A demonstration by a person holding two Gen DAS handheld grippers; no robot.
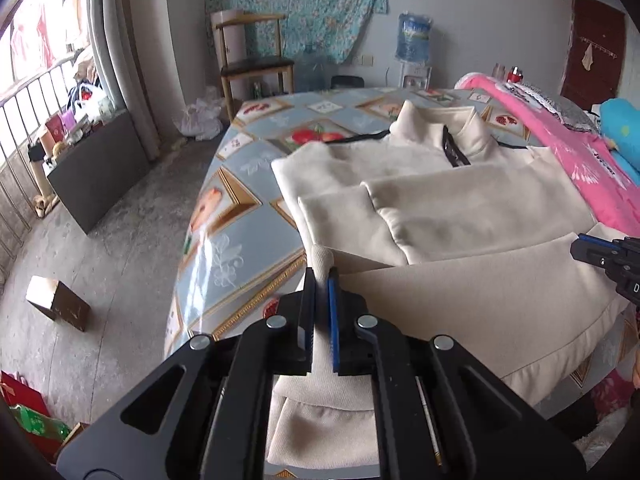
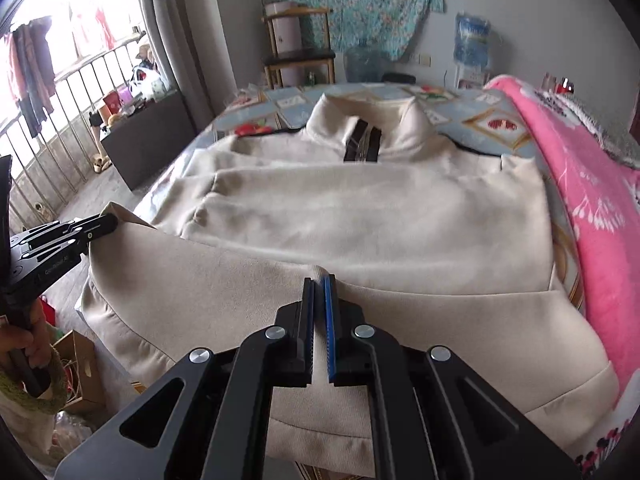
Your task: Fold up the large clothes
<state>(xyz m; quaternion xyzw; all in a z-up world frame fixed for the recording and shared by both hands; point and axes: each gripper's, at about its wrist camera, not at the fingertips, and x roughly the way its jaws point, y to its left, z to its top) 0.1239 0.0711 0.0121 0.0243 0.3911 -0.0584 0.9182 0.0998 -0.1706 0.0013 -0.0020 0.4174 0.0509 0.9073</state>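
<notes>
Cream sweatshirt (image 2: pixel 360 216) lying front-up on a bed (image 1: pixel 256 168) covered with a patterned sheet, collar (image 2: pixel 368 124) toward the far end and hem toward the camera. Both sleeves already lie folded across the chest, one over the other (their cuffs show at the garment's left side in the left wrist view). The bottom hem is lifted off the sheet and bowed upward, held at two places along its edge.

Left gripper (image 1: pixel 322 276): fingers closed on a bunch of hem fabric at the garment's left corner; the cloth passes between the two pads and hangs below them. Right gripper (image 2: pixel 319 280): fingers likewise pinched on a ridge of hem, nearer the middle-right of the edge.

Stage, as judged from the lay of the cloth: the sleeve folds are done; the lengthwise fold, hem carried toward the collar, appears begun but not yet laid. Whatever further halving is wanted remains.

Surroundings: a pink blanket (image 2: pixel 600 208) lies just beside the garment's right side. A wooden chair (image 1: pixel 252 60) and a water dispenser (image 1: pixel 414 40) stand beyond the bed's far end.
</notes>
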